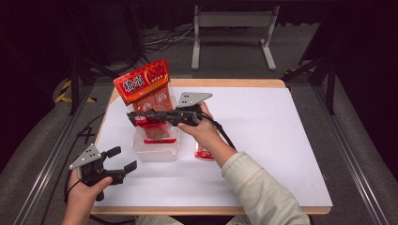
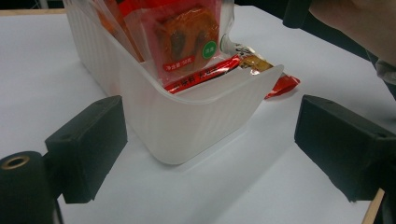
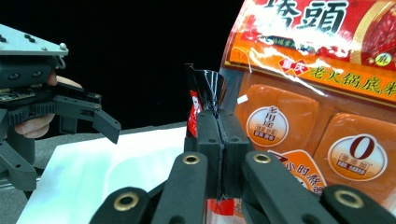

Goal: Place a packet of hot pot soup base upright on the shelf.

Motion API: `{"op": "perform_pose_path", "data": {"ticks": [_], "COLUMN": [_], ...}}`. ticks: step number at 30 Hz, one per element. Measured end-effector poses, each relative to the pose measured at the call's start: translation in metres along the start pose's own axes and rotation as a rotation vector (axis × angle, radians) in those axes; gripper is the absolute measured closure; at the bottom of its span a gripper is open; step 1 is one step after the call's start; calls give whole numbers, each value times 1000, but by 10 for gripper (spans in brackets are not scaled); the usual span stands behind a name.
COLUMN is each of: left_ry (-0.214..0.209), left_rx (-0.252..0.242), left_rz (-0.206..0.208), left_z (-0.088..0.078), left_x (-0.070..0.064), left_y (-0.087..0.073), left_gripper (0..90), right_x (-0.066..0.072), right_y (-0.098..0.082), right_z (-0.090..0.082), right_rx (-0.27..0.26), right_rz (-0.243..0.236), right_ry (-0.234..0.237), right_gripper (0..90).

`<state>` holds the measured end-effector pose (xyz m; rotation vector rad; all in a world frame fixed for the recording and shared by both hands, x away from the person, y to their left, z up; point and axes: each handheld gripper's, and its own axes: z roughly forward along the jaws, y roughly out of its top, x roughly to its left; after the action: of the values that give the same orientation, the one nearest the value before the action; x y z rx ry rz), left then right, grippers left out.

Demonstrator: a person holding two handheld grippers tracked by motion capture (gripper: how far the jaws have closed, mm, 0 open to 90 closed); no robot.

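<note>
Right hand-held gripper (image 1: 141, 117) clenched on a small red packet (image 3: 198, 100), just above the bin (image 1: 155, 149) beside the big pouch (image 1: 145, 84). It should lower the packet straight in before releasing. Left hand-held gripper (image 1: 123, 159) open, empty, near the bin.

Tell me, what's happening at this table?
A person is packing snack packets into a clear tub. The right gripper is shut on a small red packet, holding it over the tub, beside a big orange bag standing in it. The left gripper waits open near the tub. Another packet lies on the table.
</note>
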<state>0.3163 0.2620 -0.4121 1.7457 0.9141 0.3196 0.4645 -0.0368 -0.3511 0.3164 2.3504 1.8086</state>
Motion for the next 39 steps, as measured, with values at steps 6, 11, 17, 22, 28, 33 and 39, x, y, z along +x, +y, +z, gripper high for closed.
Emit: {"op": "perform_pose_path", "data": {"ticks": [6, 11, 17, 22, 28, 33, 39], "left_ry": [-2, -4, -5, -6, -2, 3, -1], "left_rx": [0, 3, 5, 6, 8, 12, 14], "left_rz": [0, 4, 4, 6, 3, 4, 2], "left_z": [0, 0, 1, 1, 2, 3, 4], "left_x": [0, 0, 0, 0, 1, 1, 0], "left_y": [0, -1, -1, -1, -2, -2, -2], "left_gripper": [102, 104, 104, 104, 103, 100, 99], "right_x": [0, 1, 0, 0, -1, -3, -5], "right_y": [-4, -10, -16, -18, -21, -23, -24], "right_z": [2, 4, 5, 6, 3, -1, -6], "right_rx": [-2, 13, 29, 52, 97, 125, 140], "right_rz": [10, 16, 27, 27, 48, 72, 90], "right_ry": [-5, -4, -4, -10, -24, -47, -46], "right_gripper": [896, 892, 887, 877, 832, 817, 760]}}
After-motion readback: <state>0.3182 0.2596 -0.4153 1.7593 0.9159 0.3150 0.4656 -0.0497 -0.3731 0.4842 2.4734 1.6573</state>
